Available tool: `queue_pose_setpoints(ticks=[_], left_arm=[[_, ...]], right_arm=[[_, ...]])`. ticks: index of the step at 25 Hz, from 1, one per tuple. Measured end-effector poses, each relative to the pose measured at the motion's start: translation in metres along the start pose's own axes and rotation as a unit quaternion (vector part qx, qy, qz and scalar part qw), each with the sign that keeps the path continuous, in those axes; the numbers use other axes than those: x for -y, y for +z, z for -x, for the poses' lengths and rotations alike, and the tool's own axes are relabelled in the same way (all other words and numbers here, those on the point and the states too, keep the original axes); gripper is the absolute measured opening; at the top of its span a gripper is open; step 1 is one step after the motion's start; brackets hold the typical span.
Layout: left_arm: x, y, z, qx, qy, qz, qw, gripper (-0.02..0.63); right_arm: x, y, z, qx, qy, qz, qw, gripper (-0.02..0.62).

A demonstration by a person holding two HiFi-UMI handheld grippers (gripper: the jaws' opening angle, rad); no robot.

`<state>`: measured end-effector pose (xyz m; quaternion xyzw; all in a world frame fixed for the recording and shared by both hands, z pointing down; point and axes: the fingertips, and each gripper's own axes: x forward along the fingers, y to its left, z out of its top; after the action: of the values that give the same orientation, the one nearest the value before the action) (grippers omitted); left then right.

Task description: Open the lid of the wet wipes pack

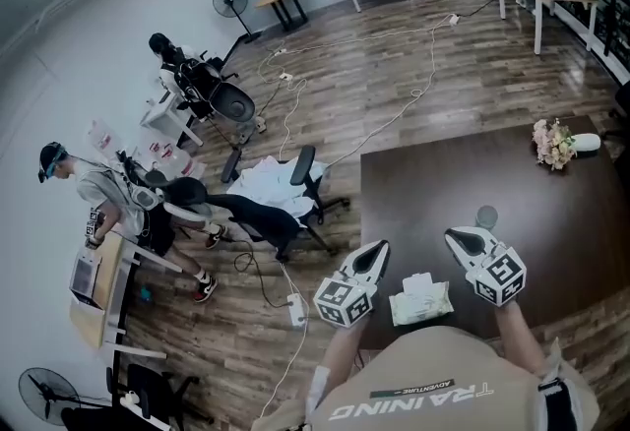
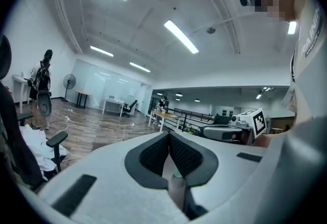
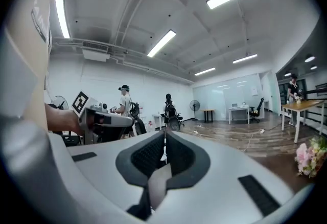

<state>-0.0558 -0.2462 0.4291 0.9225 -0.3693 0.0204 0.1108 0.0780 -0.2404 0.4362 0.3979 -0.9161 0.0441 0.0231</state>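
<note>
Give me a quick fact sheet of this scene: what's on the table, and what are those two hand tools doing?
table: dark brown
wet wipes pack: lies near the table's near edge, touched by neither tool; lid state too small to tell
left gripper: jaws together, empty, clear of the pack
right gripper: jaws together, empty, clear of the pack
flowers: far right of the table
small round thing: beyond the pack
</note>
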Motion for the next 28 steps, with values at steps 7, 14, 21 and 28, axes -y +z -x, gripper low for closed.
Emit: queue_pose_setpoints(ticks=[7, 14, 21, 28], left_arm=[[-0.013, 0.021, 0.011, 0.036, 0.022, -0.004, 0.9991, 0.009], [-0.004, 0.020, 0.022, 0.037, 0.021, -0.026, 0.9988, 0.009], [0.002, 0.016, 0.032, 0.032, 0.027, -0.046, 0.9980, 0.009], [0.001, -0.005, 0.034, 0.012, 0.028, -0.035, 0.9989, 0.009]], right_arm=[[0.000, 0.039, 0.006, 0.041, -0.011, 0.012, 0.999, 0.018], [-0.007, 0.024, 0.004, 0.016, -0.013, 0.024, 0.999, 0.015], [-0.008, 0.012, 0.013, -0.003, -0.022, 0.035, 0.999, 0.014], [-0.017, 0.004, 0.013, -0.010, -0.013, 0.028, 0.999, 0.014]])
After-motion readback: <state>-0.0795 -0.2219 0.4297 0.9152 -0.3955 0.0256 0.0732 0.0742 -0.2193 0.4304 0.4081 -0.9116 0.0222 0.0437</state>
